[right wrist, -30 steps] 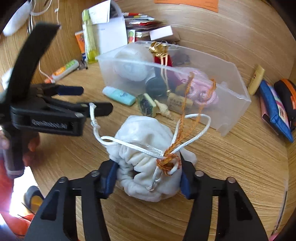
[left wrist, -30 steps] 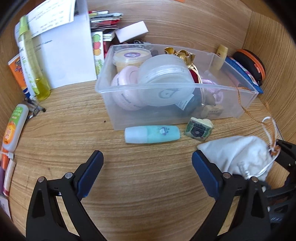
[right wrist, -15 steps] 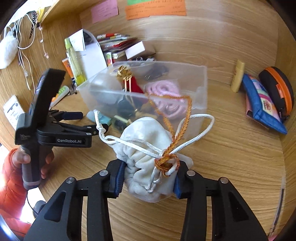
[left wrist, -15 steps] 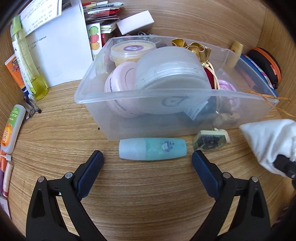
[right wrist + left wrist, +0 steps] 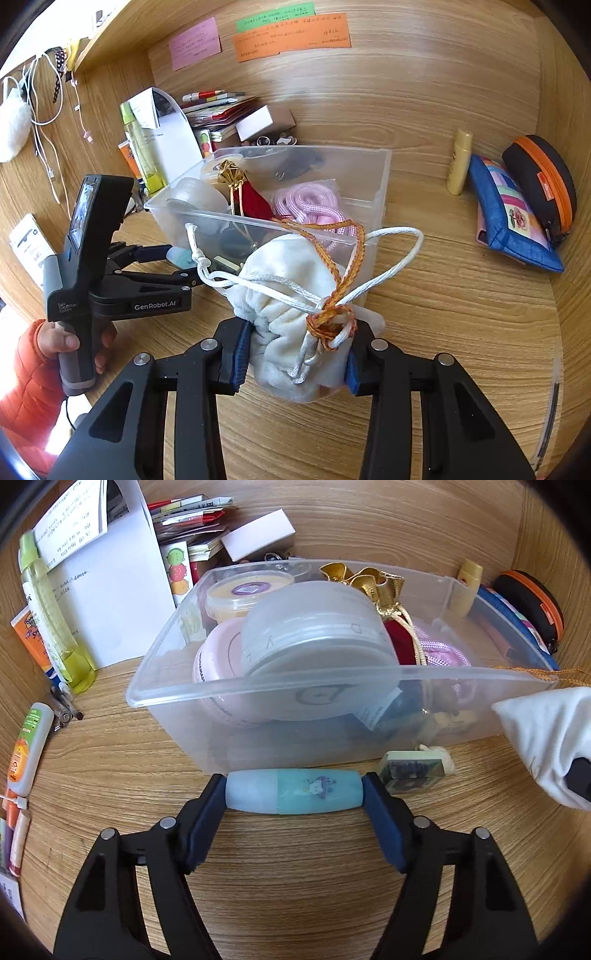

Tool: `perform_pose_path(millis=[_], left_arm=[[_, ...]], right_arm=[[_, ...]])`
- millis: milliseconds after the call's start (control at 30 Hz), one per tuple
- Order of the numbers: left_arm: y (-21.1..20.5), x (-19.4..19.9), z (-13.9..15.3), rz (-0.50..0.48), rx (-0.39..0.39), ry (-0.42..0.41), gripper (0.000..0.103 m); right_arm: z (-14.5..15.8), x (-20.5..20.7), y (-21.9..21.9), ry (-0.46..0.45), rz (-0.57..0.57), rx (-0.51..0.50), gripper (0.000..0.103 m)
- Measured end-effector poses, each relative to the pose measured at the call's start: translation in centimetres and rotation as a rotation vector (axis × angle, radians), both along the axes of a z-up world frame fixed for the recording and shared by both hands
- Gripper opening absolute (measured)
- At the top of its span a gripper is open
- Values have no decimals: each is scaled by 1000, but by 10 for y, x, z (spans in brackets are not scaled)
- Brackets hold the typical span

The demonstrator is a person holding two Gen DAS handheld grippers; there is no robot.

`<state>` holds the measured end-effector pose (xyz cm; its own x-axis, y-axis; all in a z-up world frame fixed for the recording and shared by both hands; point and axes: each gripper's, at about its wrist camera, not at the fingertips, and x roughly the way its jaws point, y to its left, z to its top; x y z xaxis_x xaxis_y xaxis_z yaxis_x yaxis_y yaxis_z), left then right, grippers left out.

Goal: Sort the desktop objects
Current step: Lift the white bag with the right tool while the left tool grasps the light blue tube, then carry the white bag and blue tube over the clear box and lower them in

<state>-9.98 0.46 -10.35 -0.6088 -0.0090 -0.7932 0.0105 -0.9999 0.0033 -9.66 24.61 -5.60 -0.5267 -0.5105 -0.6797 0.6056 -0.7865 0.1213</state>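
A clear plastic bin (image 5: 258, 686) (image 5: 380, 173) holds round jars, a gold-topped red pouch and a pink cord. A light blue tube (image 5: 293, 792) lies on the desk against the bin's front wall. My left gripper (image 5: 293, 794) has its blue pads at both ends of the tube, touching them. It also shows in the right wrist view (image 5: 173, 264). My right gripper (image 5: 295, 354) is shut on a white drawstring pouch (image 5: 291, 295) with an orange cord, held above the desk beside the bin. The pouch also shows in the left wrist view (image 5: 546, 738).
A small green stamp block (image 5: 410, 773) lies right of the tube. A yellow-green bottle (image 5: 48, 616), white papers (image 5: 110, 602) and a stack of booklets (image 5: 195, 524) stand at the back left. A blue pouch (image 5: 509, 214), an orange-rimmed case (image 5: 543, 181) and a yellow tube (image 5: 458, 162) sit at the right.
My left gripper has moved forward to the blue tube and closed onto its two ends. My right gripper has lifted the white pouch higher and nearer the bin.
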Motion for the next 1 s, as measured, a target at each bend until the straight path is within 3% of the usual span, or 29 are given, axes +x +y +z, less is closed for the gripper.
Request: perform_pose_path(millis=[400, 1000], left_arm=[[-1, 18, 8, 2, -7, 33, 73], [-7, 52, 79, -34, 66, 243, 73]], right_arm=[[10, 3, 3, 29, -1, -20, 36], [35, -9, -10, 10, 10, -150, 36]])
